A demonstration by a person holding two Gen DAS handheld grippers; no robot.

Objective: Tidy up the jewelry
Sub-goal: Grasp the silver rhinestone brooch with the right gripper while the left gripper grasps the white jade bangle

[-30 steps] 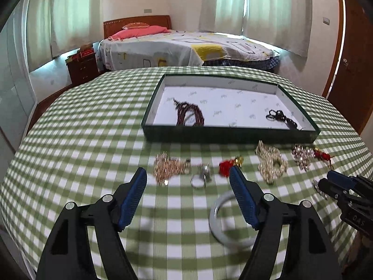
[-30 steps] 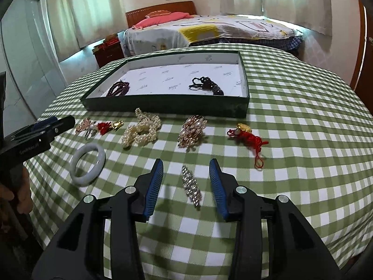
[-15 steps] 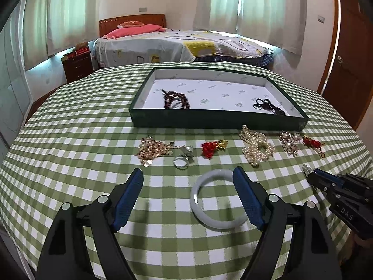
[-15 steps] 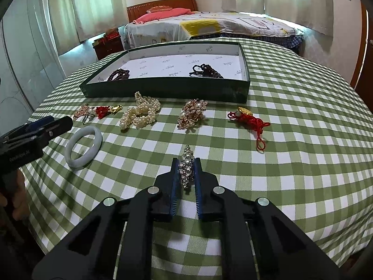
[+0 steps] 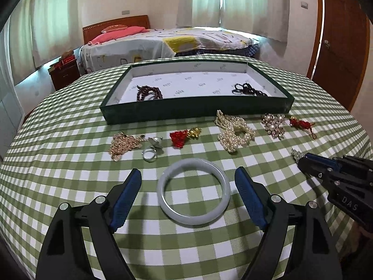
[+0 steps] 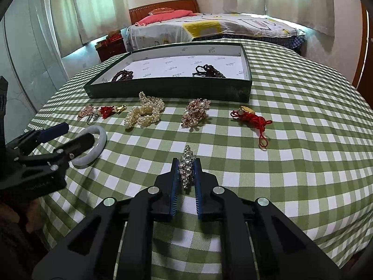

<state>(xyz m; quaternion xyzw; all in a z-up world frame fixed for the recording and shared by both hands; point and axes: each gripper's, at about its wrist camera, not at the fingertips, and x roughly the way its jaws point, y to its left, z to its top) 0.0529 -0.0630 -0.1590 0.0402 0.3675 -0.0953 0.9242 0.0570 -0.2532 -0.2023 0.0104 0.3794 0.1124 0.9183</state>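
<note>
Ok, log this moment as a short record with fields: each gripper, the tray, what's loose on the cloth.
left gripper: open, jaws either side of the pale bangle, not pressing it
right gripper: shut on the rhinestone clip
tray: two dark bead bracelets inside
loose: pearl strands, gold brooch, red knot charm

We read "DAS" in pale capitals on the black body of the right gripper, where it shows at the right edge of the left wrist view. The white lining of the green tray carries a small repeated printed mark, too small for us to make out. The left gripper in the right wrist view bears faint lettering on its body that we cannot read.
</note>
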